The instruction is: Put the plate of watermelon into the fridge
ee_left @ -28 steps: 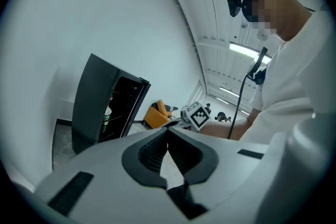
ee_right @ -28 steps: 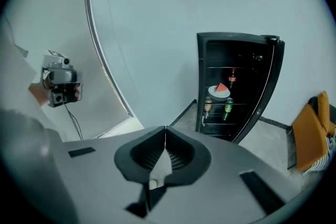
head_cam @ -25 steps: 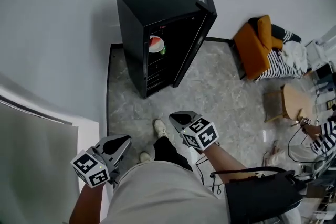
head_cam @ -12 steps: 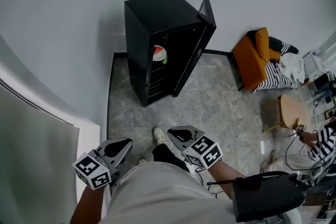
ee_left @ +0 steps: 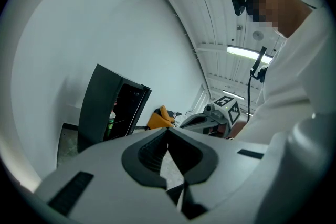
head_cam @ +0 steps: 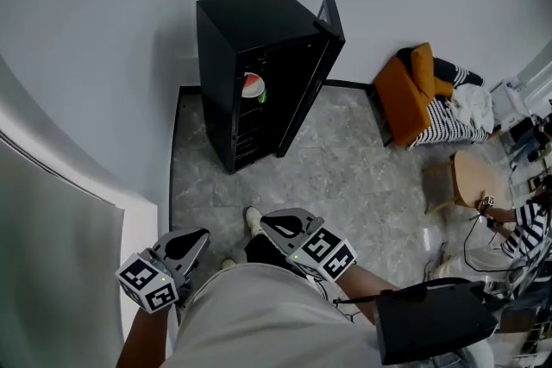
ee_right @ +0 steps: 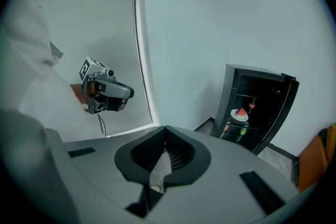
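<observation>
A black fridge (head_cam: 246, 56) stands against the wall with its door (head_cam: 306, 73) swung open. On an upper shelf inside sits the white plate of watermelon (head_cam: 252, 85), also small in the right gripper view as the plate of watermelon (ee_right: 240, 114). A green bottle (head_cam: 262, 96) stands beside it. Both grippers are held low by the person's waist, far from the fridge. My left gripper (head_cam: 191, 242) is shut and empty. My right gripper (head_cam: 280, 225) is shut and empty too.
An orange chair (head_cam: 407, 90) with striped cloth stands right of the fridge. A small round wooden table (head_cam: 479, 177) and another person's striped sleeve (head_cam: 528, 228) are at the far right. A black bag (head_cam: 435, 323) hangs at my right hip. A white wall panel (head_cam: 60, 254) rises at left.
The view has drifted back from the fridge. Both grippers stay shut near the waist, the right one a little lower. The plate stays on the shelf.
</observation>
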A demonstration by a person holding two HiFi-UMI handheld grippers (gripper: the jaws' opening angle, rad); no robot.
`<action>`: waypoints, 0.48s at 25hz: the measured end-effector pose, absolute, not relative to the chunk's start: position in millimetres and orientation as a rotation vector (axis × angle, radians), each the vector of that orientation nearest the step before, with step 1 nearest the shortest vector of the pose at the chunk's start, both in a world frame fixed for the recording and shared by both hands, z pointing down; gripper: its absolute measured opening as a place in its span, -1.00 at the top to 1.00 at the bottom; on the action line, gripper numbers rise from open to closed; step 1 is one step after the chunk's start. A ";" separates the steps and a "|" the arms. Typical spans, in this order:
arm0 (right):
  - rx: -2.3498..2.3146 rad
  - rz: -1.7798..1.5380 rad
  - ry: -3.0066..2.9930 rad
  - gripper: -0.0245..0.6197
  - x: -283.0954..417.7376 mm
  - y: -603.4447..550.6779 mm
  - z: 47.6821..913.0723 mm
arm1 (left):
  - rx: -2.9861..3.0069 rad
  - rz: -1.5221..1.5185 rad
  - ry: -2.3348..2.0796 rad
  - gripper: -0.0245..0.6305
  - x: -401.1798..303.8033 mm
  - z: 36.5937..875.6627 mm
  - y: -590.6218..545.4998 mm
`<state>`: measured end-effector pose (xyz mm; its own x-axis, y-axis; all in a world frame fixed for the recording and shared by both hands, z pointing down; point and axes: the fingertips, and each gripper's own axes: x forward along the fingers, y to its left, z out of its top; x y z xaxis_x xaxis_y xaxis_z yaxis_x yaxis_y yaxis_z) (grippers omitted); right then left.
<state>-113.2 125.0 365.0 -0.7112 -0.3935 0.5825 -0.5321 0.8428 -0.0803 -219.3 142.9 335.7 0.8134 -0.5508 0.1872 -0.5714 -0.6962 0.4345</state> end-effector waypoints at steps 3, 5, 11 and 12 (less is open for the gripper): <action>0.685 0.321 -2.456 0.88 -109.8 128.4 365.5 | 2.505 0.052 -0.838 0.89 -216.1 337.9 144.3; 0.694 0.324 -2.460 0.88 -106.8 128.5 366.2 | 2.507 0.055 -0.836 0.88 -213.4 339.4 143.9; 0.706 0.331 -2.456 0.88 -99.0 123.6 371.5 | 2.502 0.058 -0.831 0.88 -205.0 344.4 141.5; 0.704 0.333 -2.454 0.88 -97.8 123.1 371.9 | 2.498 0.057 -0.832 0.88 -203.9 345.0 141.4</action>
<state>-97.8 123.1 371.9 -0.7056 -0.4111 0.5772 -0.5501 0.8312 -0.0804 -203.9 141.4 345.0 0.8120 -0.5511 0.1922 -0.5722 -0.6867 0.4484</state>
